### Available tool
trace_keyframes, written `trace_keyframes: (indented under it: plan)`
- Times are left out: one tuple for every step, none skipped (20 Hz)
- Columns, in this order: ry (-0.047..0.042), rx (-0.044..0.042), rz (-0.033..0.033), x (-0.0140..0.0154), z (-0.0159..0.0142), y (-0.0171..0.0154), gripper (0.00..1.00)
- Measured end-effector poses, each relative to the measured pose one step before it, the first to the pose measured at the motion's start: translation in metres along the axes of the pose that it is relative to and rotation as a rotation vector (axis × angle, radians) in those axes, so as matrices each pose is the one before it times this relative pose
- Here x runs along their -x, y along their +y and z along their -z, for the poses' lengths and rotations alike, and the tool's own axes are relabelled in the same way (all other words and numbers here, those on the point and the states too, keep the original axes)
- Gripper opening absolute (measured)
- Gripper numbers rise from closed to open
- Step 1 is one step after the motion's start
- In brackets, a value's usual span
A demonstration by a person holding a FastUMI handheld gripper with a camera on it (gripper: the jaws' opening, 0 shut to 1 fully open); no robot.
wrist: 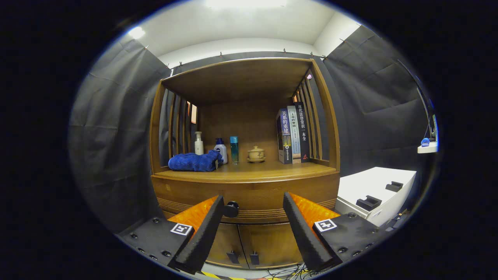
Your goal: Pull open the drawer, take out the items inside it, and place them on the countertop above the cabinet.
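the drawer (249,194) is still closed, its knob (232,209) just inside the left finger of the spread tongs (253,206), so everything remains.

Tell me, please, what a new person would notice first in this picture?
Probably the blue towel lying on the wooden countertop, beside three small bottles. Next, the books standing upright at the far side. Close ahead, the open gripper faces the closed drawer, its dark knob beside one finger.
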State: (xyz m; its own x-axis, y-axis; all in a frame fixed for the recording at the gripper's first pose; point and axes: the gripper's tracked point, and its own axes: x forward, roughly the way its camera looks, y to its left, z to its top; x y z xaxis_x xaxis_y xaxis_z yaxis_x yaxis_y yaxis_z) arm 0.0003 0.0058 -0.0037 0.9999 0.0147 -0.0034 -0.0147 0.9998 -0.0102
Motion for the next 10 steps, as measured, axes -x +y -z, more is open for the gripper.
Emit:
trace_keyframes:
  plan:
    - [0.00891,-0.00119,-0.00209,-0.00114,0.00143,0.00205,0.98]
    - [0.00627,-0.00297,-0.00166,-0.00260,-0.00009,0.00260,0.98]
    - [0.00481,0.00143,-0.00558,-0.00430,-0.00141,0.00476,0.98]
    - [0.00368,0.01222,-0.00102,-0.00672,-0.00114,0.00460,0.98]
    - [0.01150,0.01813,0.00369,-0.00695,0.00132,0.00230,0.98]
    - [0.01880,0.01559,-0.00285,-0.00763,0.00478,0.00469,0.98]
    - [0.01351,0.00636,-0.00298,-0.00860,0.00490,0.00691,0.98]
    - [0.01329,0.00126,-0.00402,-0.00898,0.00430,0.00756,0.98]
    - [0.01783,0.00823,0.00198,-0.00948,0.00530,0.00549,0.98]
    - [0.01033,0.01392,0.00518,-0.00842,0.00459,0.00383,0.98]
